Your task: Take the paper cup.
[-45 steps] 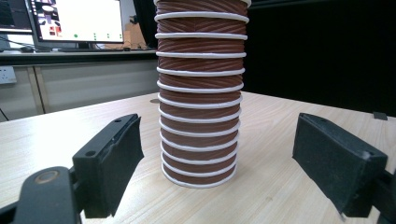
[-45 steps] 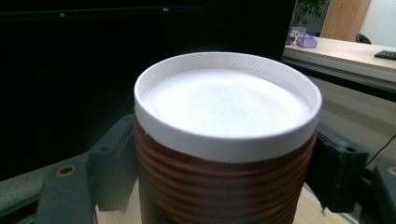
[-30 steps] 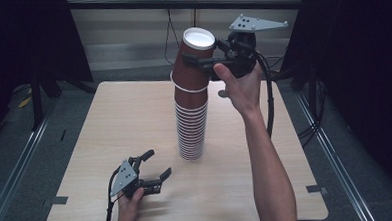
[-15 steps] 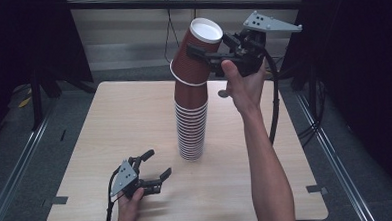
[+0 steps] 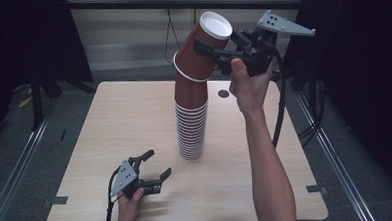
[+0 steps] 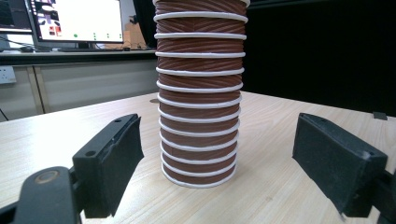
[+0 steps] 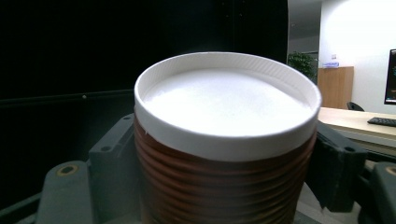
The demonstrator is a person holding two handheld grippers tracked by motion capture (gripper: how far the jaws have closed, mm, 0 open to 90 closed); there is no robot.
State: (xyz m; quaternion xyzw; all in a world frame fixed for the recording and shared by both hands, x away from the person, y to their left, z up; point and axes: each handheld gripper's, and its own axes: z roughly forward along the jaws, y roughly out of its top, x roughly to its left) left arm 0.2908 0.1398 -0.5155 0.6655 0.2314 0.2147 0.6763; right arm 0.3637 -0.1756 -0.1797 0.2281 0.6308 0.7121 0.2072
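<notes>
A tall stack of red ribbed paper cups stands upside down at the middle of the wooden table. My right gripper is shut on the top cup, high above the table. That cup leans to the right, its white base up and its rim still over the stack's top. In the right gripper view the top cup sits between the two jaws. My left gripper rests near the table's front edge, open and holding nothing. In the left gripper view the stack stands a little beyond the jaws.
A small dark round hole lies in the table right of the stack. Black curtains and metal floor rails flank the table. A lit monitor stands on a desk behind, in the left gripper view.
My right gripper has moved up and to the right, tipping the top cup further off the stack's line. The left gripper has stayed where it was.
</notes>
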